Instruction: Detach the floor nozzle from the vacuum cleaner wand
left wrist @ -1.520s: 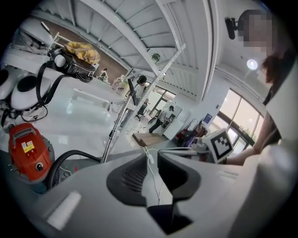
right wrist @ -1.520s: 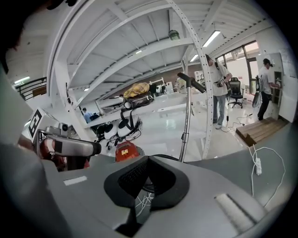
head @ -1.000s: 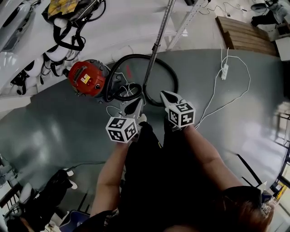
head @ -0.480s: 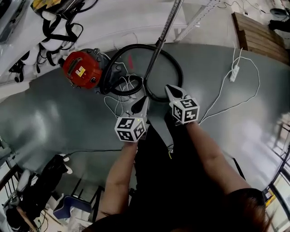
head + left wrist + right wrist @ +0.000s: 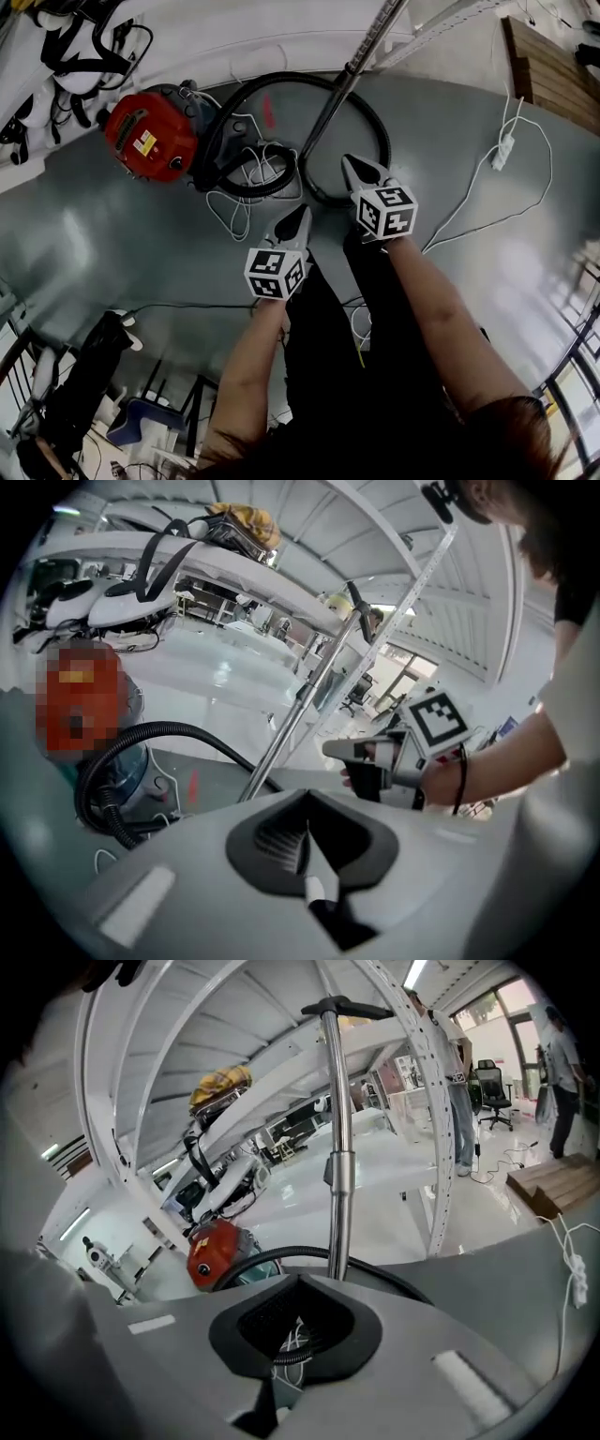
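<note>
L gripper [image 5: 303, 214]: jaws together, nothing between them; tip touches nothing.
R gripper [image 5: 349, 165]: jaws together too, empty; just right of L gripper, a bit further fwd.
R gripper view only: top end of wand [image 5: 337, 1176] w/ a black crossbar piece, looks like the floor nozzle [image 5: 342, 1006]. Also yellow checked cloth [image 5: 221, 1086] on the rack [image 5: 141, 1101], plus ppl standing and an office chair [image 5: 491, 1080] far back right.
L gripper view only: R gripper side-on in its hand [image 5: 441, 782], off to the right. wand slants up and right toward the rack.
Head view only: both forearms [image 5: 246, 375] and the full loop of hose [image 5: 373, 122]. White power strip [image 5: 505, 150] w/ cord lies right of R gripper, wooden pallet [image 5: 548, 66] beyond that. wand's top runs out of frame, so no nozzle here.
Floor [image 5: 112, 244]: grey, glossy; turns white further ahead under the rack.
Room: white metal rack ahead, bright hall behind it.
wand vs grippers: metal tube, tilted, lower end meets the hose low down, just ahead of and between the 2 tips; untouched.
Nozzle vs grippers: high above and ahead of both, well apart.
hose: black, loops round wand's foot, just ahead of both grippers.
Vacuum body [image 5: 150, 131]: red canister, ahead-left of L gripper; white cables [image 5: 234, 202] lie between the two.
</note>
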`<move>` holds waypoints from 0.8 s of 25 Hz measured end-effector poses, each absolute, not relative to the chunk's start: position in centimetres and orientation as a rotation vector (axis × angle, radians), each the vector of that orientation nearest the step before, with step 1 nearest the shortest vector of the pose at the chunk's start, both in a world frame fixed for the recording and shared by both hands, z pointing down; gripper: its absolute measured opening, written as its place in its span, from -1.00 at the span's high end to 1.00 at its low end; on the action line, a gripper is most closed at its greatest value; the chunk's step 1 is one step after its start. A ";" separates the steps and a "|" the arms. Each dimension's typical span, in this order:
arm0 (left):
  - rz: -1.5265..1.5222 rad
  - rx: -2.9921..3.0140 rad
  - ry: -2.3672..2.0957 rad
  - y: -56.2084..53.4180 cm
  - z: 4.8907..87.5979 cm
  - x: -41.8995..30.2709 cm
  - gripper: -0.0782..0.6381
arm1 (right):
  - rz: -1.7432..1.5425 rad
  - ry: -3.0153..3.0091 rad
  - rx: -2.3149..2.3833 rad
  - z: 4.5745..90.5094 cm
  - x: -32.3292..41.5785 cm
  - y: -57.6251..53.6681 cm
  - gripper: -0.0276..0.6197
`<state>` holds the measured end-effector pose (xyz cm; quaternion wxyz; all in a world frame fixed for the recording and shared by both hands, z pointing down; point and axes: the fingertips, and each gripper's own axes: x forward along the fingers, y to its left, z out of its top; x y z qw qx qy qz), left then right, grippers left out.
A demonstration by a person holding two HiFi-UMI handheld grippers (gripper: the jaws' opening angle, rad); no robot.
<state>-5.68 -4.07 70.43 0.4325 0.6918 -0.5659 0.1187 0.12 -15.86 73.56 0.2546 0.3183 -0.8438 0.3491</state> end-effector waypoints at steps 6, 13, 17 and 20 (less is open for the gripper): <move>0.318 1.741 -1.445 -5.8 76.1 -7.6 0.75 | 0.915 -2.214 0.867 80.6 -1.1 -16.6 0.91; 0.341 1.701 -1.445 -4.6 80.0 -9.3 0.75 | 0.957 -2.271 0.949 83.9 -2.8 -19.6 0.46; 0.327 1.701 -1.438 -4.4 80.8 -9.2 0.75 | 0.951 -2.321 0.978 84.2 -4.6 -22.7 0.10; 0.315 1.705 -1.430 -4.7 81.2 -9.0 0.75 | 0.942 -2.329 0.971 84.8 -5.9 -24.3 -0.06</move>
